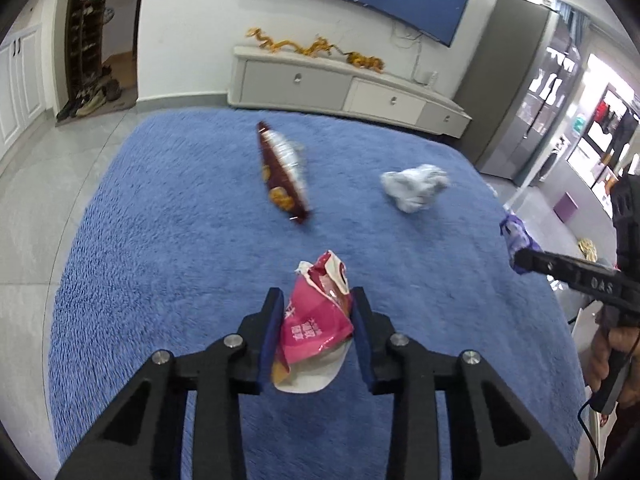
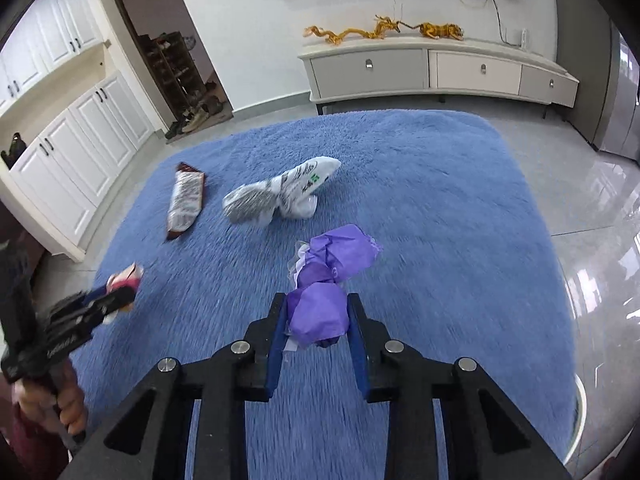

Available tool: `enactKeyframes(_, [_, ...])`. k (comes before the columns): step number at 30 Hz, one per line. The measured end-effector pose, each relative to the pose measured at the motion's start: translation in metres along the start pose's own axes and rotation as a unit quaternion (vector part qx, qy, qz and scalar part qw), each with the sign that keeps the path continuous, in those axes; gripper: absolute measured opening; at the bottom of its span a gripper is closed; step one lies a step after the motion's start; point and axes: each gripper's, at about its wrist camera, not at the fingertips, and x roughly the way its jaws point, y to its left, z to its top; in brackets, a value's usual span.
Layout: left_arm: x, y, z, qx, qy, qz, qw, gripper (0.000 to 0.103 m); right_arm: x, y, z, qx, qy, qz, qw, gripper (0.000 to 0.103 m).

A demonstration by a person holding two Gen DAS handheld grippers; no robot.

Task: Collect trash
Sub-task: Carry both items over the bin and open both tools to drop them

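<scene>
Left gripper [image 1: 316, 308] clamps a pink wrapper [image 1: 316, 316]; right gripper [image 2: 318, 314] clamps a purple wrapper [image 2: 320, 312], both over the blue rug [image 1: 160, 240]. Thin crumpled film could slip free in carrying. A brown packet [image 1: 282, 172] and white bag [image 1: 414, 186] remain.
</scene>
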Motion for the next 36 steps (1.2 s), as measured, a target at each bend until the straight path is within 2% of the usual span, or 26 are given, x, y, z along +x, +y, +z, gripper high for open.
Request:
enactKeyframes(5, [-0.025, -0.051, -0.005, 0.044, -0.023, -0.011, 0.9987, 0.032, -0.045, -0.006, -0.02, 0.0, -0.024, -0.013, 1.0, 0.027])
enactKeyframes(10, [-0.045, -0.109, -0.009, 0.092, -0.049, -0.024, 0.9943, 0.032, -0.09, -0.023, -0.047, 0.01, -0.052, -0.047, 0.997, 0.027])
enactKeyframes(20, [-0.061, -0.228, -0.02, 0.183, -0.08, -0.061, 0.978, 0.032, -0.151, -0.078, -0.095, 0.055, -0.086, -0.115, 0.988, 0.027])
enactKeyframes(27, [-0.047, -0.3, -0.03, 0.235, -0.067, -0.083, 0.9662, 0.032, -0.17, -0.127, -0.123, 0.103, -0.093, -0.138, 0.981, 0.027])
enactKeyframes(36, [-0.008, -0.377, -0.042, 0.285, -0.034, -0.097, 0.9529, 0.032, -0.174, -0.188, -0.146, 0.161, -0.096, -0.143, 0.972, 0.027])
